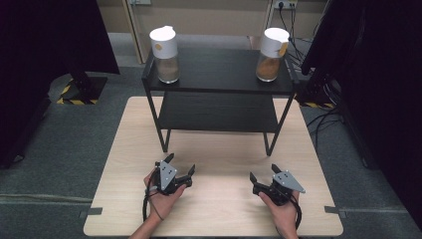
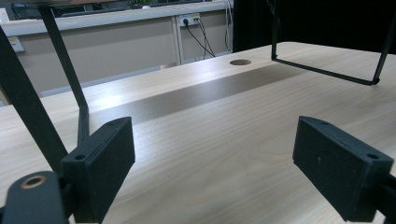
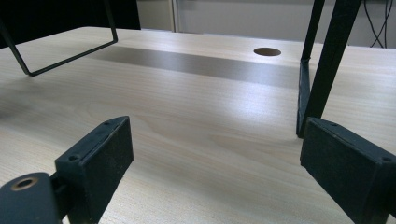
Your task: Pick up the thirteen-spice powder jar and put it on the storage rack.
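A black two-tier metal shelf (image 1: 219,72) stands at the back half of the light wooden table (image 1: 214,214). On its top tier stand two white-lidded jars: the left jar (image 1: 165,48) holds a pale brown powder, the right jar (image 1: 271,49) an orange-brown one. My left gripper (image 1: 180,164) rests low near the front left of the table, open and empty. My right gripper (image 1: 263,173) sits at the front right, also open and empty. In the left gripper view the pads (image 2: 100,165) frame bare wood and a shelf leg (image 2: 70,74). The right gripper view shows another shelf leg (image 3: 327,70).
The shelf's lower tier (image 1: 219,112) is bare. Round cable holes (image 2: 240,62) (image 3: 267,51) sit in the tabletop under the shelf. Black curtains flank both sides, with cables (image 1: 323,119) on the grey floor at the right. Bare wood lies between the grippers and the shelf.
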The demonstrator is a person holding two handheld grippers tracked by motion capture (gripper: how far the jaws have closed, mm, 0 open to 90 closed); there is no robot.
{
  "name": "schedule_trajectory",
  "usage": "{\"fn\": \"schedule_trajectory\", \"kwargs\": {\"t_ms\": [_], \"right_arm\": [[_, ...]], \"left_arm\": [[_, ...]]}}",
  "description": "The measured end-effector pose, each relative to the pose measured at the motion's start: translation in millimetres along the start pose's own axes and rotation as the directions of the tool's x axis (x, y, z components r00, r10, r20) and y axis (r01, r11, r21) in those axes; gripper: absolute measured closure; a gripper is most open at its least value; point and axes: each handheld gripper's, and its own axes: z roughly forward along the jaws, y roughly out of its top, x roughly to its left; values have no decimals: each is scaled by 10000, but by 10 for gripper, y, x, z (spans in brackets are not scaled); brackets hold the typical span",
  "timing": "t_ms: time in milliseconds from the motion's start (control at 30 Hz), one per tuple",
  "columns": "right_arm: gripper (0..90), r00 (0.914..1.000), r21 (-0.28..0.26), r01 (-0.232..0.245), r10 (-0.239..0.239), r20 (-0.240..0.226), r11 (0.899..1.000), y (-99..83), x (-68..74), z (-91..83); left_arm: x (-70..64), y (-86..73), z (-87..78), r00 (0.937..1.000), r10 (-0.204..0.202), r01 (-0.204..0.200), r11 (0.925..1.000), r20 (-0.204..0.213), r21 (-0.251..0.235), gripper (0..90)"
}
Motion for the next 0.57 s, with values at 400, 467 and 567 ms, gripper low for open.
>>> {"fn": "schedule_trajectory", "kwargs": {"t_ms": [400,467,567], "right_arm": [[95,10000,10,43,-43,-58,10000,2,-4,1],[94,10000,2,37,-37,-63,10000,0,-5,0],[92,10000,9,13,-13,-77,10000,1,-9,1]], "left_arm": [[12,5,2,10000,-39,39,10000,31,29,127],[11,4,1,10000,-36,36,10000,25,27,127],[13,8,3,10000,-48,48,10000,29,48,127]]}}
